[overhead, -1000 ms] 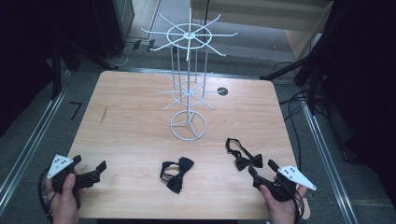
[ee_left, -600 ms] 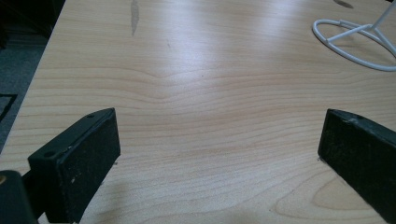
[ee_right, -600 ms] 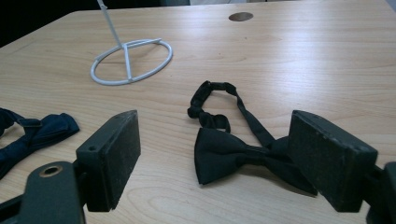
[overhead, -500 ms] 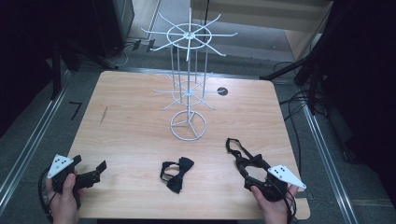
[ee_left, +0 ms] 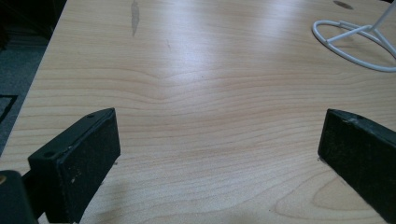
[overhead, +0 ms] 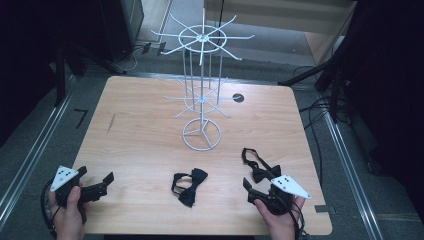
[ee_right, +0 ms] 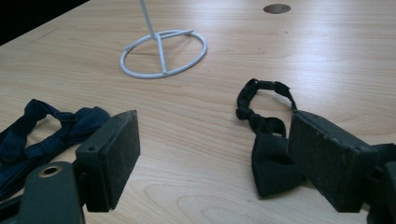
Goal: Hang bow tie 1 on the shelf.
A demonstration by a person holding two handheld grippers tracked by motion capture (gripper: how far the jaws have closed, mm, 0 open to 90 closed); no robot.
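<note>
Left gripper (overhead: 107, 183), right gripper (overhead: 248, 190): jaws apart.

Overhead light falls evenly on the table (overhead: 150, 145), leaving a pale sheen across the wood (ee_left: 196, 51) in the left gripper view. The surroundings sink into darkness. Shadows stay soft; near jaws look slightly blurred.

Table (overhead: 140, 145): wire stand (overhead: 201, 134) at centre-rear; two bow ties in front (one (overhead: 189, 186) centre, other (overhead: 260, 167) right), well apart.

Each gripper is matte black, the left gripper (overhead: 95, 187) and right gripper (overhead: 260, 192) alike. Both carry a grey three-cornered plate dotted with black marks. Black cables trail behind them.
</note>
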